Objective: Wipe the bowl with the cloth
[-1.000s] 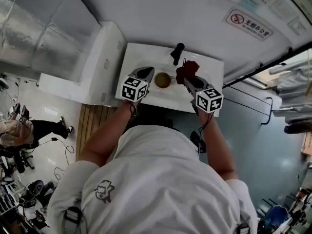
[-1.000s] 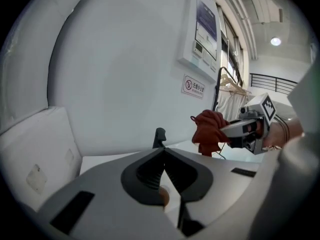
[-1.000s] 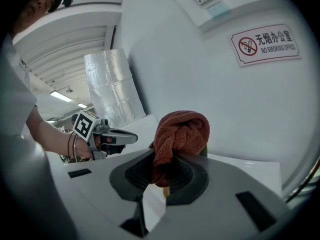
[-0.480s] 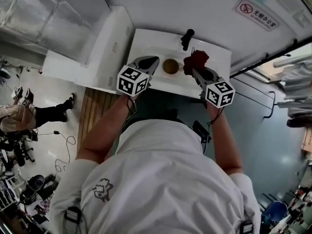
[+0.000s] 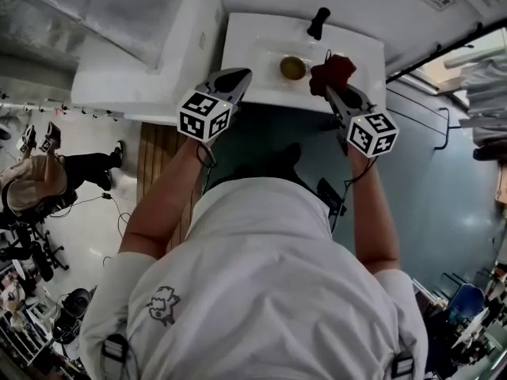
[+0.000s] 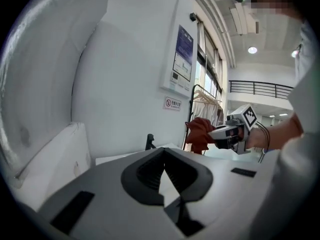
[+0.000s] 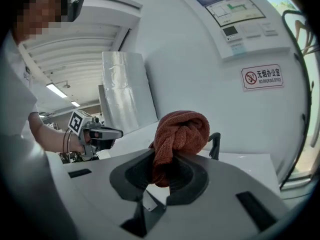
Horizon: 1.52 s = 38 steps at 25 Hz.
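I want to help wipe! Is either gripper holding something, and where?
The right gripper pinches the red cloth by its lower end; the left gripper is shut, empty.

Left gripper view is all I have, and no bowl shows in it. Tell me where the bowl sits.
Observer: In the head view the bowl sits on the white sink, near the black tap.
Operator: Give me the cloth's place against it.
Observer: The cloth is just right of the bowl, not inside it.
Operator: Confirm the grip.
Observer: The right gripper view shows the right gripper clamped on the cloth's lower fold, with the bunched part above the jaws.
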Tool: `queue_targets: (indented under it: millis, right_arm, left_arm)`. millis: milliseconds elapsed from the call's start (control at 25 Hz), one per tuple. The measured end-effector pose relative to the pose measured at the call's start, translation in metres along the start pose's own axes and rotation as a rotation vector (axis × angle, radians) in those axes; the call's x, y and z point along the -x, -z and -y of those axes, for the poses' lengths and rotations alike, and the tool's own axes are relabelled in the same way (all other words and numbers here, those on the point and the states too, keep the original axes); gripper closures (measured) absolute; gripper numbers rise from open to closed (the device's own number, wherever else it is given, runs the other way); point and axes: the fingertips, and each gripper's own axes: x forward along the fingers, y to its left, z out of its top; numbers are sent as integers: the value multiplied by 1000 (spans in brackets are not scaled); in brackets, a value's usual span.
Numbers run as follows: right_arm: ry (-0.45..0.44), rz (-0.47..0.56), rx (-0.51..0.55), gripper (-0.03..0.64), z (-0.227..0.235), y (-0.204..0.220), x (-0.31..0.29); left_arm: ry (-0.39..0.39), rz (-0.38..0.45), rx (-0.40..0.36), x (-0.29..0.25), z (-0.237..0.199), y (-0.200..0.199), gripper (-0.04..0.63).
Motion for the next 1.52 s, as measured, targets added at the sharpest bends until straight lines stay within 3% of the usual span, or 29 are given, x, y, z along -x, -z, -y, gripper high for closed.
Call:
queue_targets:
  millis: [280,560,840,1160,1520]
  right_arm:
    - [41,-31,-36,557,-60,48,41]
    - [11,-42,17,558,-83,59,92]
    - [-45,-56,78,557,-92,80,148]
    - [-108,-43,81,557,-107,113,226]
    - [-126,-25,78,557,-124,145,272]
  left_arm:
    - [73,-6,19,32,33,24,581]
    - [123,-1,-8,53,96,34,581]
    - [39,47,33,75,158,40,581]
    - [-18,63,18,95,251,60,581]
    - [-50,67,25,111,305,87,581]
